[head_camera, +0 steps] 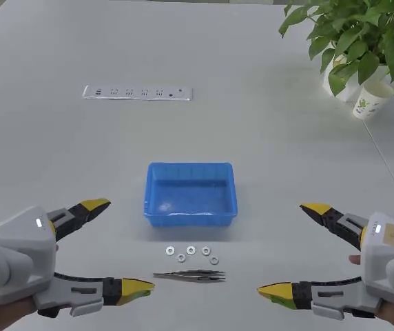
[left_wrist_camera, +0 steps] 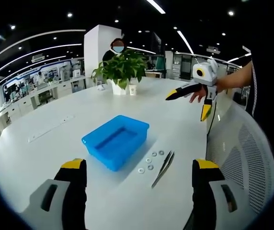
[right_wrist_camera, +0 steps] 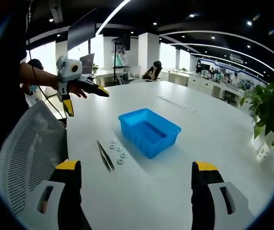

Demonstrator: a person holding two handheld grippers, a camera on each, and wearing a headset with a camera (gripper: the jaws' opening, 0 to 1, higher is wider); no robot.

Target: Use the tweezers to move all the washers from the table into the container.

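Observation:
Several small metal washers (head_camera: 191,254) lie loose on the white table, just in front of the blue plastic container (head_camera: 190,193). Steel tweezers (head_camera: 190,275) rest flat on the table, on the near side of the washers. My left gripper (head_camera: 118,247) hovers open to the left of them, my right gripper (head_camera: 293,250) open to the right, both holding nothing. The left gripper view has the container (left_wrist_camera: 115,139), washers (left_wrist_camera: 151,160) and tweezers (left_wrist_camera: 163,168) ahead of its wide jaws. From the right gripper view, the container (right_wrist_camera: 149,130), washers (right_wrist_camera: 117,148) and tweezers (right_wrist_camera: 105,155) lie ahead.
A white power strip (head_camera: 138,93) lies at the far left of the table. A potted plant (head_camera: 359,41) and a paper cup (head_camera: 370,100) stand at the far right. A grey mesh chair (right_wrist_camera: 31,143) sits by the near table edge.

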